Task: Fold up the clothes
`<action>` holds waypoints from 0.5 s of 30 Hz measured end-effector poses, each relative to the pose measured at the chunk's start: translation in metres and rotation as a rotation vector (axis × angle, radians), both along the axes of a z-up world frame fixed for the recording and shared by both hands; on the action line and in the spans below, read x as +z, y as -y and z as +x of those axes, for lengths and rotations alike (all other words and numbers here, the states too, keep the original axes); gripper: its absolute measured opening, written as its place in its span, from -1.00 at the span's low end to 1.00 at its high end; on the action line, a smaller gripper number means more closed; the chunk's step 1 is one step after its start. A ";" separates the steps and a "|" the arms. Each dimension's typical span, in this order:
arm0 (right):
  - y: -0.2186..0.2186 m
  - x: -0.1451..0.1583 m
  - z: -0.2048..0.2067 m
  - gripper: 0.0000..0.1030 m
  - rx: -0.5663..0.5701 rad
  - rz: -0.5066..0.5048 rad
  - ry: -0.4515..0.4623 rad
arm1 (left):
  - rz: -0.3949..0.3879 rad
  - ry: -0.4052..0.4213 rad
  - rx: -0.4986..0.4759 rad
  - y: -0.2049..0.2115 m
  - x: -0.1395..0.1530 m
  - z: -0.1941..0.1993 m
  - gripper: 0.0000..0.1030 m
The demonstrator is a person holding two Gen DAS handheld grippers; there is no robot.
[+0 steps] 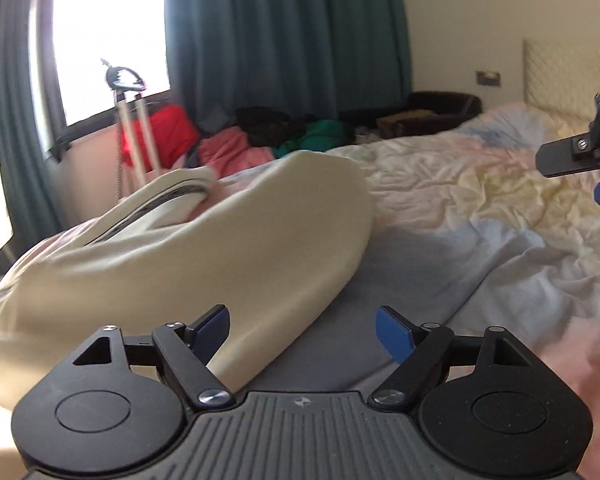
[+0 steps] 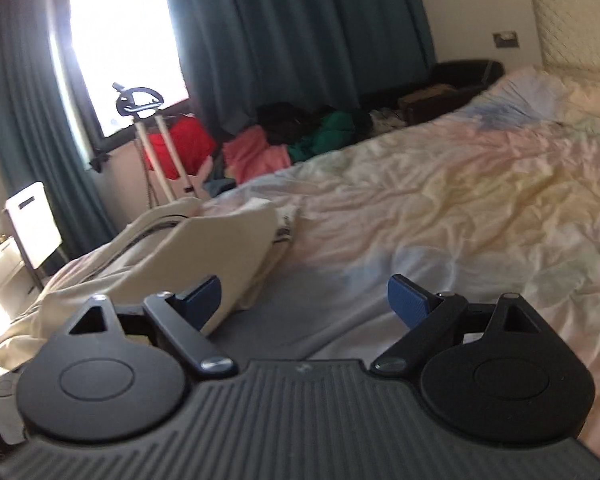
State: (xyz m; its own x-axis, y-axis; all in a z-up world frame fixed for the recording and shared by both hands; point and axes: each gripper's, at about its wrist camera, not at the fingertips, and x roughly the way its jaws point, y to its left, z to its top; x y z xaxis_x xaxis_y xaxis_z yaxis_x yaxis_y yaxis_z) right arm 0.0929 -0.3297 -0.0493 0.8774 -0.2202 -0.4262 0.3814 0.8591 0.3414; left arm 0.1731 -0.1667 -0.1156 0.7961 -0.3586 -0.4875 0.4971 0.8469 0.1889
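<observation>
Both grippers hung empty over the bed, jaws spread wide.
A cream garment [image 1: 204, 236] lay heaped at the bed's [image 1: 440, 200] left edge, ahead of the left gripper [image 1: 302, 330]; it looked soft, light and floppy, best pinched at a hem or corner. Only the left view caught the right gripper [image 1: 580, 184]; the right gripper's [image 2: 306, 302] own view showed the garment's rumpled near end.

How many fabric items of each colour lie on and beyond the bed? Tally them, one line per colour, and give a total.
cream garment, on the bed: 1
red bundle: 1
pink bundle: 1
black bundle: 1
green bundle: 1
Total: 5 showing. The far pile is blurred and may hide more.
</observation>
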 end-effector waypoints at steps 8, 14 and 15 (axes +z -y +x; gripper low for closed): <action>0.018 -0.044 0.044 0.78 -0.083 -0.012 -0.082 | 0.204 0.001 0.046 0.075 -0.046 0.081 -0.63; 0.011 -0.045 0.051 0.78 -0.058 -0.008 -0.052 | 0.076 0.016 -0.017 0.035 -0.003 0.055 -0.85; 0.009 -0.044 0.050 0.78 -0.054 -0.012 -0.047 | 0.054 0.020 -0.025 0.026 0.007 0.047 -0.86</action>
State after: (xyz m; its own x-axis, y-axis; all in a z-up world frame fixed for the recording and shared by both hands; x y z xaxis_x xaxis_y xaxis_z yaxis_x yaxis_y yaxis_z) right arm 0.1431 -0.3390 -0.0935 0.8429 -0.2723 -0.4640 0.4430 0.8408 0.3113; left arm 0.2202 -0.1922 -0.1090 0.7972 -0.3521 -0.4905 0.5135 0.8226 0.2442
